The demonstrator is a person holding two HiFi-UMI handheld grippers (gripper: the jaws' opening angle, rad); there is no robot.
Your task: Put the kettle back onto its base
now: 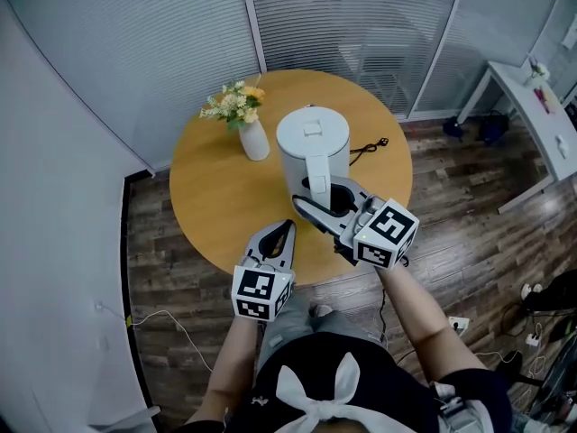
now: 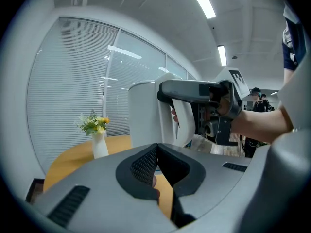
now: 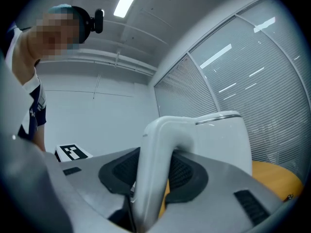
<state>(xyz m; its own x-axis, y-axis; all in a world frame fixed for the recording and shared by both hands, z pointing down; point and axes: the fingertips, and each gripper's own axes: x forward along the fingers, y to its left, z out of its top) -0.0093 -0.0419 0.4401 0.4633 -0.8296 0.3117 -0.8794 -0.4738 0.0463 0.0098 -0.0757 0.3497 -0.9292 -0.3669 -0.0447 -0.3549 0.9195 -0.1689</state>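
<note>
Looking down in the head view, the white cylindrical electric kettle stands over the middle of the round wooden table, with its handle turned to 6 o'clock, toward the person. The right gripper comes in from 5 o'clock and is clamped on that handle, the natural carrying point. A white vase of yellow flowers sits at 10 o'clock of the kettle. A black power cord trails out at 3 o'clock. The base cannot be made out and is judged to lie under or behind the body. The left gripper hovers at the table's 6 o'clock edge, apparently kept out of the carrying path.

In the left gripper view, the left gripper has its jaws together at the tips with nothing between them. At 12 o'clock the right gripper holds the looped white handle. The kettle's underside is hidden, so its seating cannot be told.

In the right gripper view, both jaws of the right gripper press the handle from either side, below its top bend. This grip holds the body upright, which suits a square lowering.
</note>
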